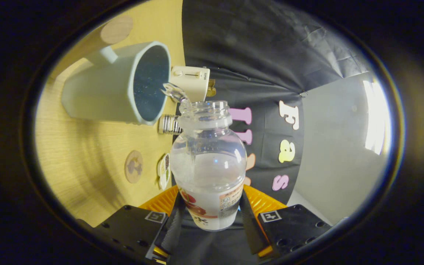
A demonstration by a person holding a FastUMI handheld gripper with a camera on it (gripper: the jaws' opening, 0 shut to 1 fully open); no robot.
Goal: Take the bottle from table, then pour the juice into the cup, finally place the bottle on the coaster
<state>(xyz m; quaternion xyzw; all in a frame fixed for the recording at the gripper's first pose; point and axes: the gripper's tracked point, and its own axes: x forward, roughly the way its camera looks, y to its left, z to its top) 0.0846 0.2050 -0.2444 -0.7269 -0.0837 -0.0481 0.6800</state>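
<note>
The wooden table takes up the left half of your view, turned on its side, and it stops along a straight edge against the black booth wall running down the middle. To the lower right of the wall you have a pale grey floor with a bright patch of light, open and bare.

Your cup lies in the upper left, its dark mouth facing the bottle's neck, with bare wood below and to the left of it. The clear bottle sits in the lower centre, uncapped, its open mouth just beside the cup's rim, and a thin clear stream of liquid arcs from its lip toward that rim. Liquid fills the lower part of the bottle.

Your gripper is closed on the bottle's labelled base, a finger pressing each side.

A cream box stands at the table's edge just above the bottle mouth. One round coaster is at the top left beyond the cup, another at the lower left, well apart from the cup. The ribbed bottle cap lies under the cup's rim.
</note>
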